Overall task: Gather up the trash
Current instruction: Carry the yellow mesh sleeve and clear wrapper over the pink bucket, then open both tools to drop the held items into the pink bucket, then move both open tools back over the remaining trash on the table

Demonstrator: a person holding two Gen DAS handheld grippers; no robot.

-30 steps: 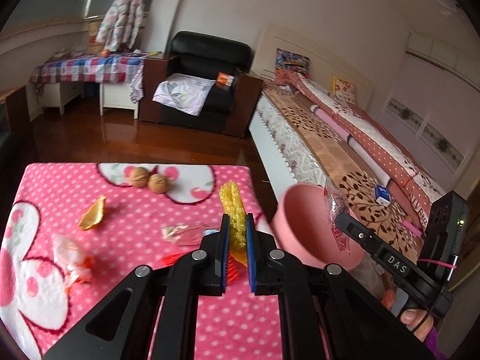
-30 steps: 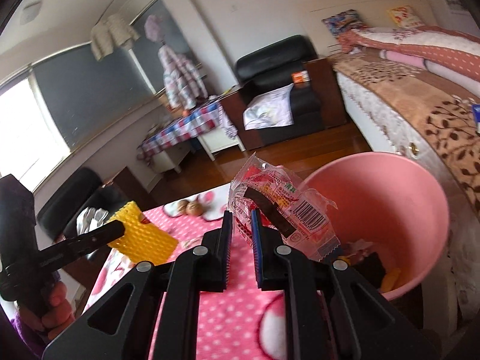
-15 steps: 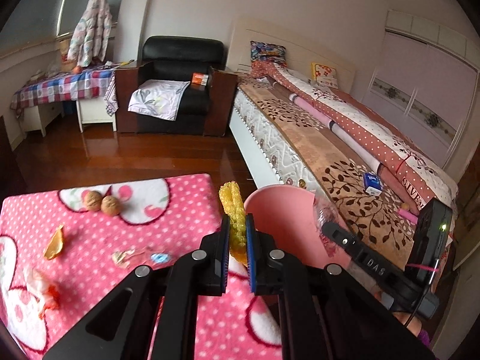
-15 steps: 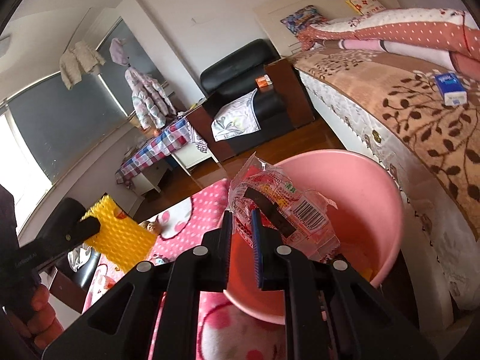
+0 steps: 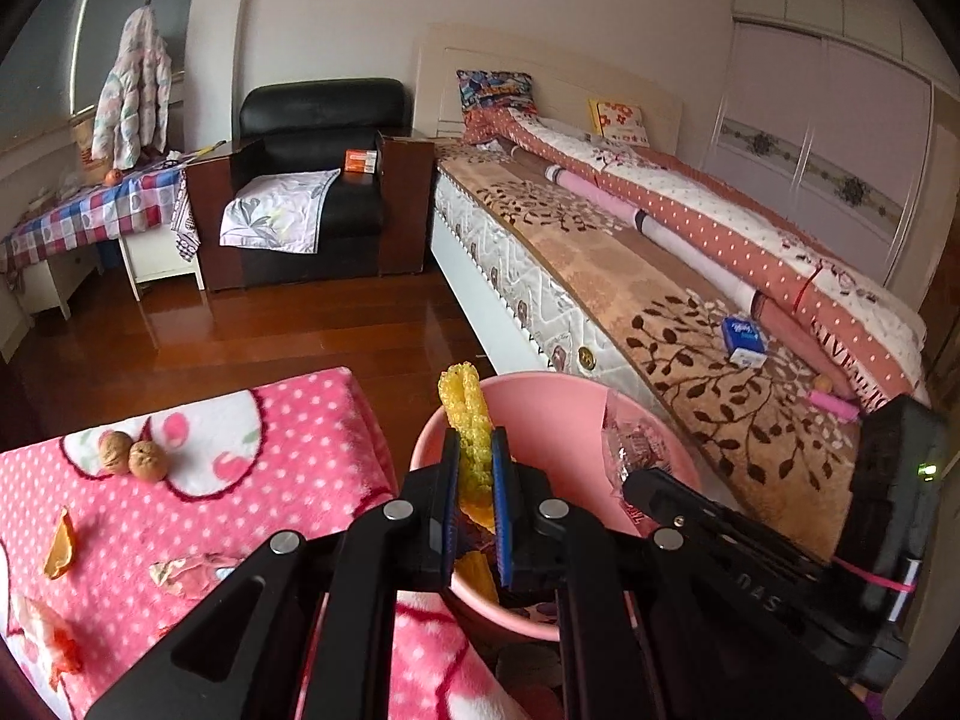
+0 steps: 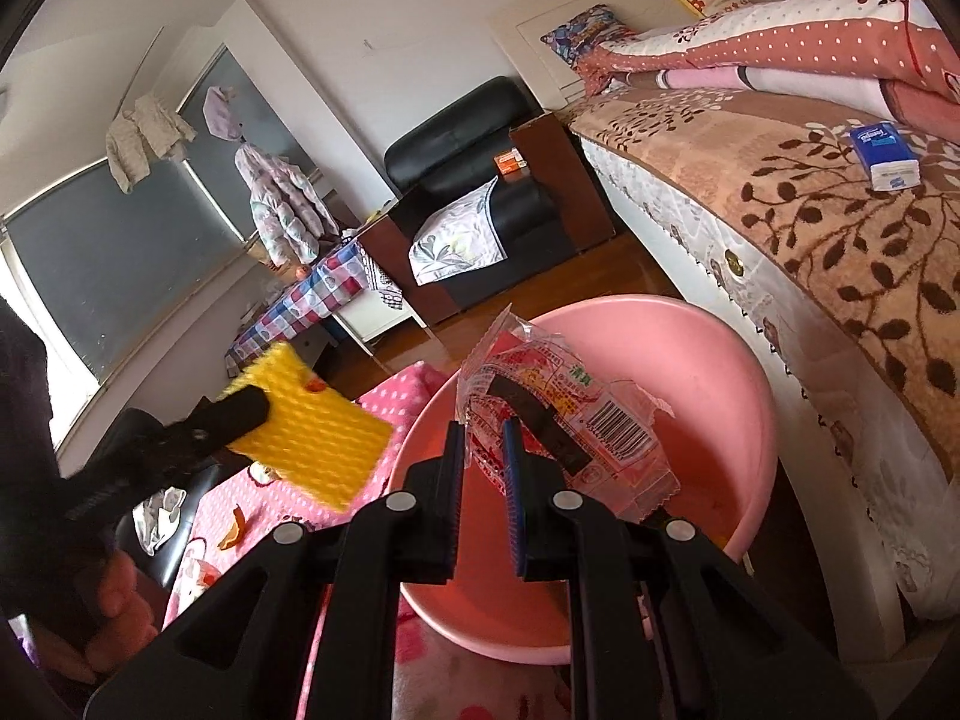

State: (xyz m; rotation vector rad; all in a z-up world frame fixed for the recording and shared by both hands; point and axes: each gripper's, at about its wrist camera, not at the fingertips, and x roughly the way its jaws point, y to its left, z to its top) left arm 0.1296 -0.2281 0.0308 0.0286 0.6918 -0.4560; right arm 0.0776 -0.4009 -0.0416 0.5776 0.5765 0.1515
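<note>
While both hands hover at the pink bin, the left gripper pinches a yellow foam net, light and squashy, best held mid-body. The right gripper pinches a crinkly snack wrapper by its edge over the bin, likely slippery. Scraps, including something orange, lie at the bin's bottom. More litter sits on the pink table cover.

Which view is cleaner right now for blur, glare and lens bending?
Left wrist view: sharp throughout, with window glare on the wood floor and straight lines bowed toward the dark corners. Right wrist view: the yellow foam net is motion-smeared, the bright window at the left edge is washed out, and the bed curves strongly; the snack wrapper stays crisp.
</note>
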